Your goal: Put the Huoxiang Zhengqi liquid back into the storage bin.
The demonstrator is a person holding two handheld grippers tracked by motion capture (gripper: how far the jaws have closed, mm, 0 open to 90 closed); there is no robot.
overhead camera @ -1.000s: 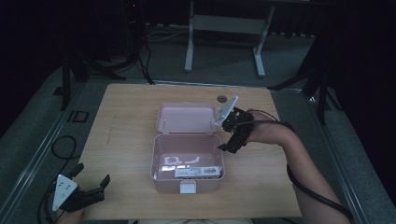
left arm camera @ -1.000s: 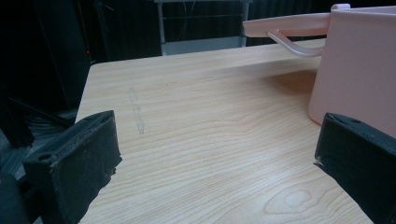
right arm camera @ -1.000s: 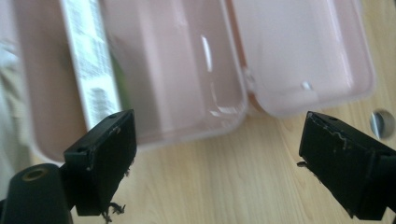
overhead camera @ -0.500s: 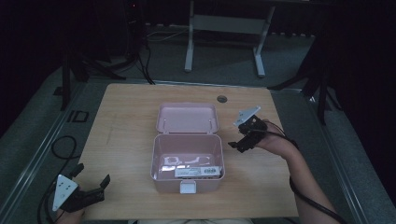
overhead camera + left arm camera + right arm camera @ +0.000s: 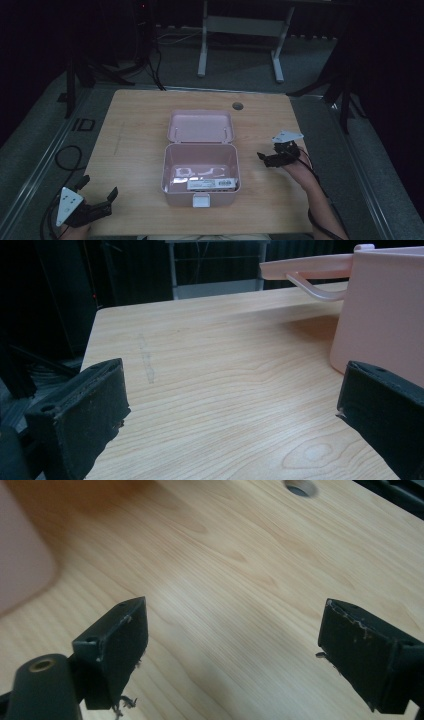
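Pink box (image 5: 201,175) sat mid-table, slightly toward the near edge, lid (image 5: 200,126) swung fully open and lying flat on the far side of the base. Inside the base, against the near wall, lay a white labelled packet (image 5: 211,184) with some pale curved bits just beyond it, too small to identify. White latch tab (image 5: 201,201) hung on the near wall. Judged progress: opening looked done, lid was back and nothing gripped it. What was left seemed to be either taking the contents out or closing up again; couldn't tell which from this alone.

Right gripper (image 5: 270,159) was just right of the box base, apart from it, jaws spread wide and holding nothing. Left gripper (image 5: 95,207) was parked at the near-left corner of the wooden table (image 5: 135,150), well away from the box, jaws also wide apart and empty.

View differences: high view gave the box interior and contents, plus both grippers' spacing from it. Left gripper view looked low along the table, showing the box's outer side wall (image 5: 382,310) and the underside of the lid with a curved hinge arm (image 5: 315,290), but no interior. Right gripper view showed bare wood grain between its jaws, a blurred pink corner (image 5: 22,565) at the left, and the table's cable hole (image 5: 301,487) at the top edge.
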